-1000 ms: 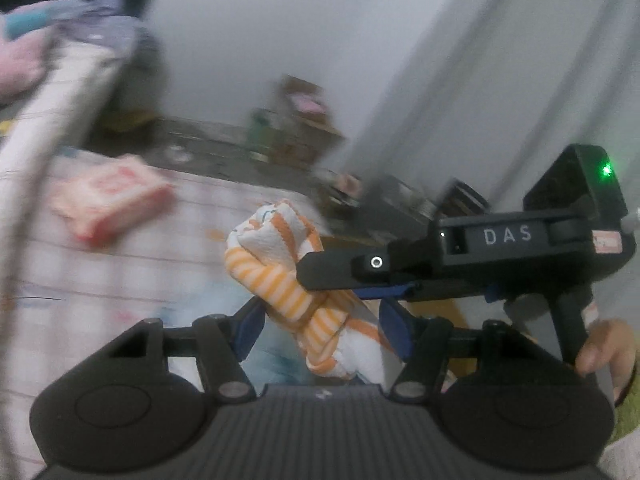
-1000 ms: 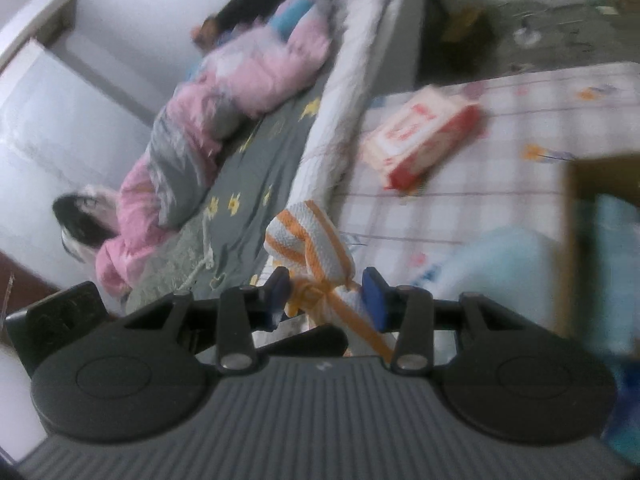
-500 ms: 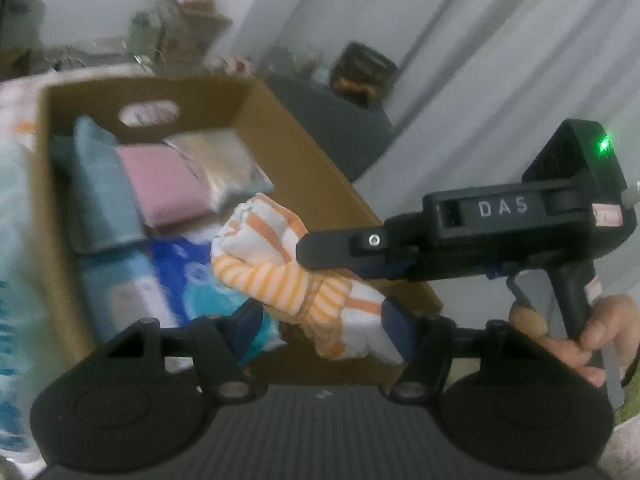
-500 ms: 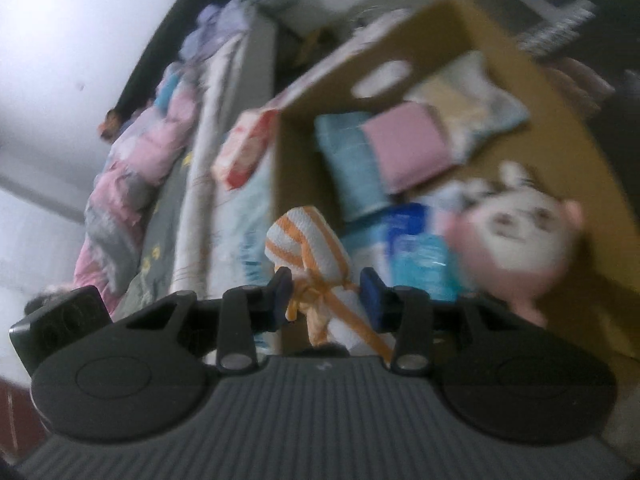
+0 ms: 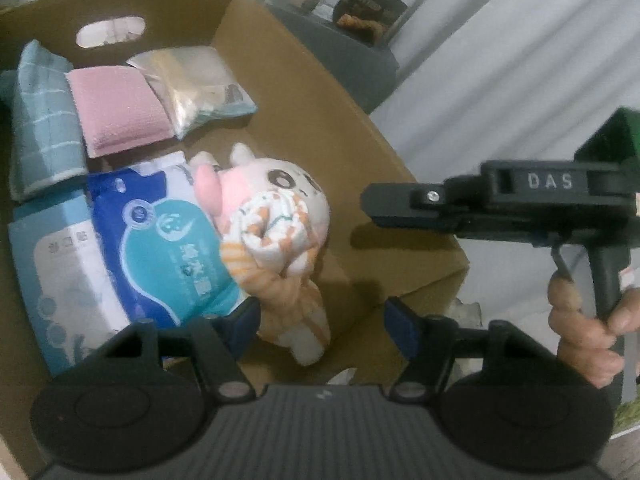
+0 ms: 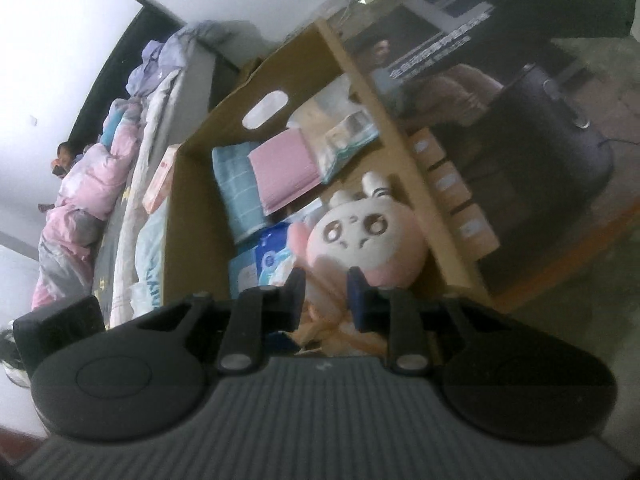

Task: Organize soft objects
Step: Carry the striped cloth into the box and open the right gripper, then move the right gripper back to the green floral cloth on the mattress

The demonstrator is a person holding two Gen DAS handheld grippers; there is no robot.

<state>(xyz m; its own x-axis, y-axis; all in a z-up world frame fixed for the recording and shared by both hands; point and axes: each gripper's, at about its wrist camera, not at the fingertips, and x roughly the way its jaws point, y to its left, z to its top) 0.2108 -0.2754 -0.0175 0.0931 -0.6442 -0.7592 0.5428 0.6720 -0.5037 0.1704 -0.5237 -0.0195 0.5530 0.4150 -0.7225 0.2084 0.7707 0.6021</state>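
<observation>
left fingers (image 5: 394,314) apart | striped cloth (image 5: 276,248) on plush (image 5: 298,186) | box (image 5: 320,92)

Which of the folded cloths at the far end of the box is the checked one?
The blue cloth, nearest the left wall of the cardboard box. It carries thin white grid lines; the pink cloth beside it is plain.

Left wrist view: the striped cloth (image 5: 276,248) covers the lower face of the plush (image 5: 288,188); the box (image 5: 328,120) is cut off at the left and bottom edges. Right wrist view: the cloth (image 6: 320,320) is mostly hidden behind the right claw (image 6: 326,294), so contact with its fingers cannot be judged. The wipes pack (image 6: 272,260) is largely concealed by the plush (image 6: 364,240); its print is too blurred to read.
</observation>
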